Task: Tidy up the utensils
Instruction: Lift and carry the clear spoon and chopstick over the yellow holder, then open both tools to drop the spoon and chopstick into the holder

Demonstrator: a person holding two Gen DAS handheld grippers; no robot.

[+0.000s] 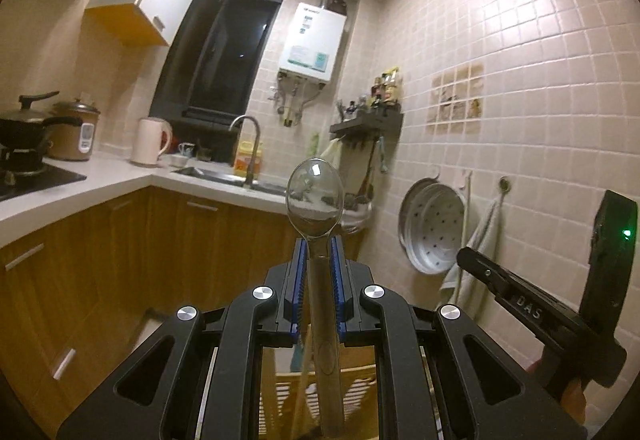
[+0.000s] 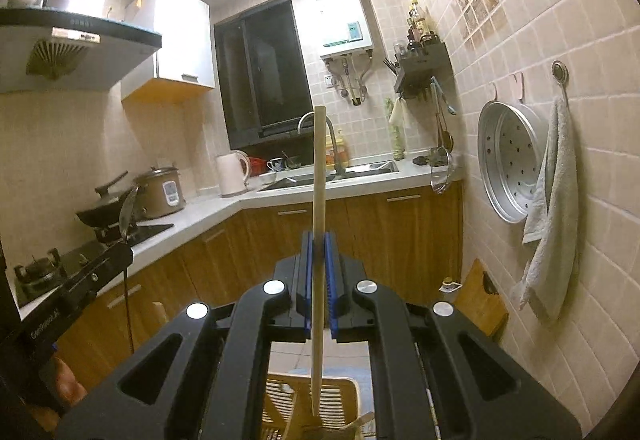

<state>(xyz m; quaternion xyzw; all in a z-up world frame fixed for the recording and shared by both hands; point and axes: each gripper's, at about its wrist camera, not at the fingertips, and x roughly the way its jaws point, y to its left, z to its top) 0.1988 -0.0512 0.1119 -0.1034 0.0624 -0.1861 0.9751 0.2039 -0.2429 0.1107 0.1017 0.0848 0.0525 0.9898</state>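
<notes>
Below, slatted basket (image 2: 340, 392) partly hidden behind jaws

both grippers we carry match: left gripper (image 1: 319, 244) and right gripper (image 2: 319, 240) have a black moulded body, blue ribbed pads (image 1: 298, 272) inside the fingers, four round silver screws (image 1: 263, 293) across the linkage arms, and triangular cutouts on the outer arms. raised white lettering runs along each side bar.

The left claw (image 1: 319, 246) grips a metal spoon (image 1: 316, 196), bowl forward.
</notes>
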